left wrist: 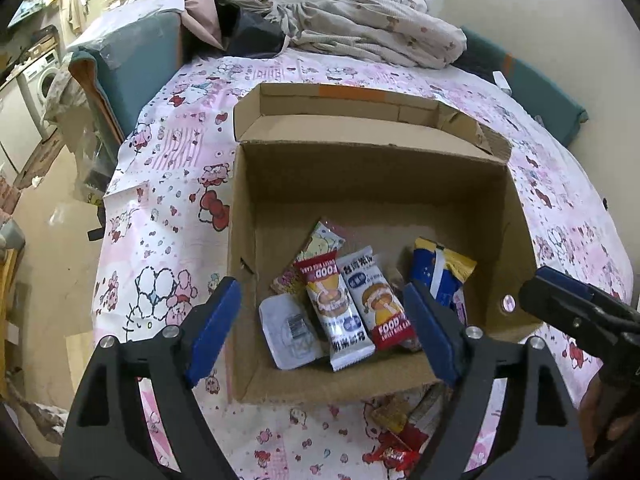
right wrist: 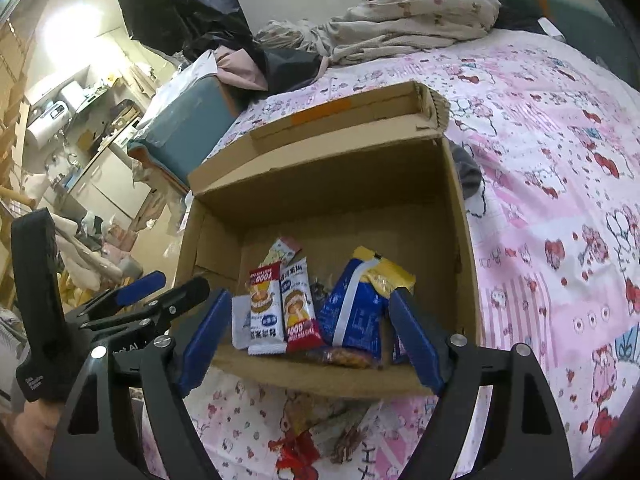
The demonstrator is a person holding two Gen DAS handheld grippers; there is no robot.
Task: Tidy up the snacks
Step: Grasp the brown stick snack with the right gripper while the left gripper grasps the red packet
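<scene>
Hovering wide open and empty over the cardboard box [left wrist: 372,200] on the bed, the left claw [left wrist: 322,328] and right claw [right wrist: 310,338] must next fetch the loose snacks [left wrist: 400,436] lying before it.

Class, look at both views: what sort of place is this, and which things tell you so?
Probably a lived-in bedroom: a bed with a pink cartoon-print sheet, a rumpled floral blanket at its head, and a white washing machine beyond.

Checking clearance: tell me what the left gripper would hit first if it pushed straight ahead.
Likely the two rice-cake packets in the box, which lie between the left gripper's open fingers; depth is uncertain.
</scene>
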